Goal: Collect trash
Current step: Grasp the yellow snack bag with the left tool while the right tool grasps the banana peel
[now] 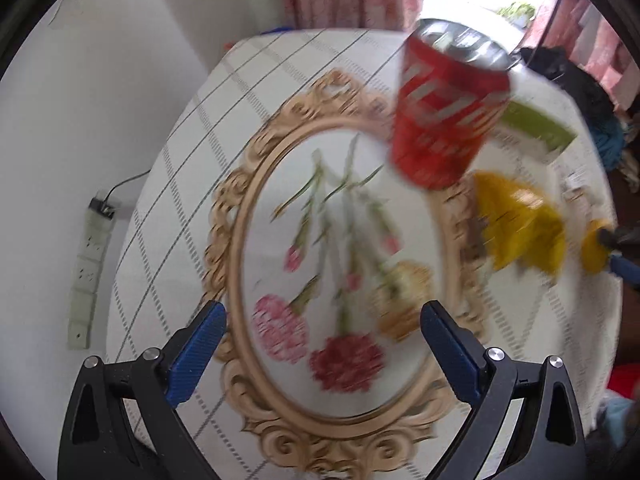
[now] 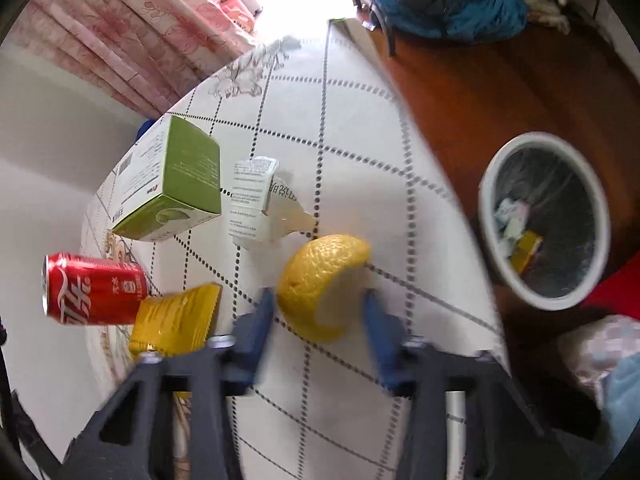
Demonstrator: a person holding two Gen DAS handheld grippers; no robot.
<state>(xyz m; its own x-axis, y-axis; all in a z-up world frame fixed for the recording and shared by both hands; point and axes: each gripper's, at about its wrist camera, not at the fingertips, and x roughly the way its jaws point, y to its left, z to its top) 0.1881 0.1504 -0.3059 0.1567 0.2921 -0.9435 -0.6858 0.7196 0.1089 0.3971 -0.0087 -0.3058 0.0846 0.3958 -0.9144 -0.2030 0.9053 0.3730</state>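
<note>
My right gripper (image 2: 320,308) is spread around the yellow peel (image 2: 324,284) on the table (image 2: 360,128), not visibly pinching. It's curved, so it could squirt out short of the bin (image 2: 492,184). My left gripper (image 1: 322,338) hangs wide, empty. Blur hides the pad contact; the red can (image 1: 444,108) probably stands untouched.

A yellow citrus peel (image 2: 320,284) lay curled on the tablecloth. A red can (image 2: 94,290), yellow wrapper (image 2: 176,318), green box (image 2: 172,184) and torn white carton (image 2: 256,200) stood nearby.
</note>
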